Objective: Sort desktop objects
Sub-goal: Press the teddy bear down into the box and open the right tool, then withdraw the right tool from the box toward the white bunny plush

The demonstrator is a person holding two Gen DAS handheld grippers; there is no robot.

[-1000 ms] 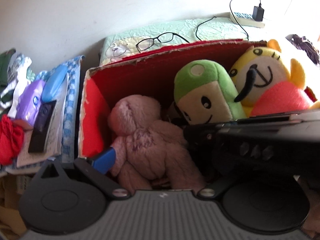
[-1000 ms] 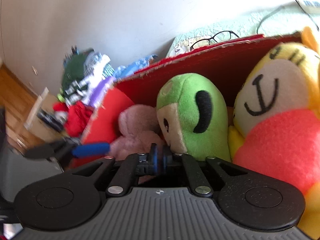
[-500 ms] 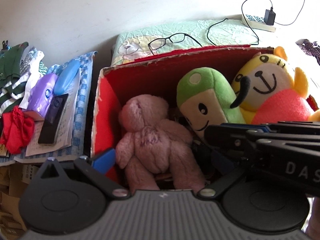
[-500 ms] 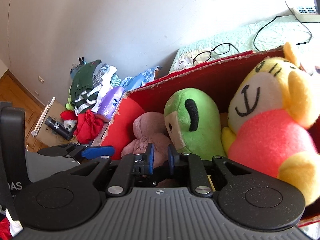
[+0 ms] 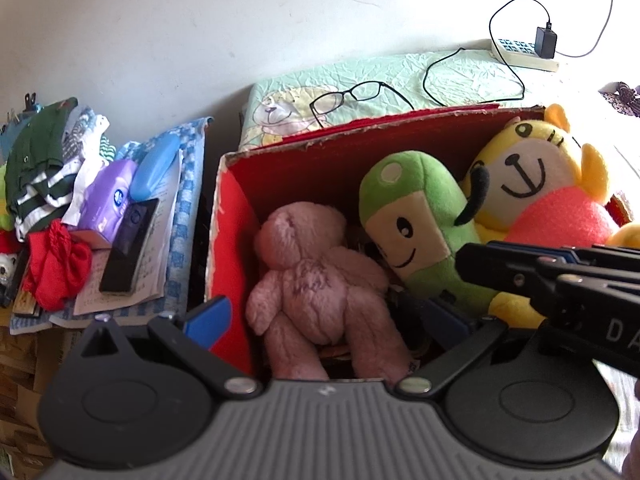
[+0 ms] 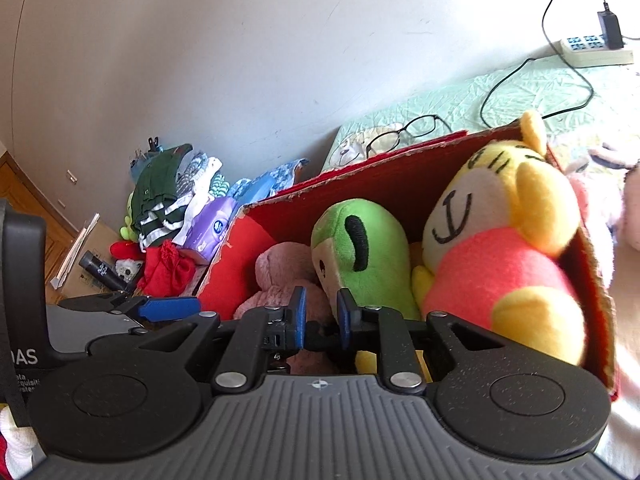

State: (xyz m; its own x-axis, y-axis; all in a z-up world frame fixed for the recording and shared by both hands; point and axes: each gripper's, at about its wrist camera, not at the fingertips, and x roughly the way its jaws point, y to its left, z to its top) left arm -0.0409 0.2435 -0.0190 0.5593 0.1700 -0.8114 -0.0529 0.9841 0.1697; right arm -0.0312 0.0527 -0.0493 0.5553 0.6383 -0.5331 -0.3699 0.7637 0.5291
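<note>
My red box (image 5: 224, 240) is packed: the pink bear (image 5: 316, 276), the green toy (image 5: 416, 216) and the yellow toy (image 5: 536, 184) lie side by side and fill it wall to wall. My right gripper (image 6: 320, 316) crosses its right side. The pile of clothes (image 5: 44, 168) crowds the left. Behind the box, the mat (image 5: 400, 76) is mostly bare but for glasses (image 5: 348, 98) and a cable (image 5: 472, 80).

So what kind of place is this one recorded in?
Most likely a bedroom at home: a red box of plush toys sits by a quilted bed with glasses, and folded clothes are piled against the wall.
</note>
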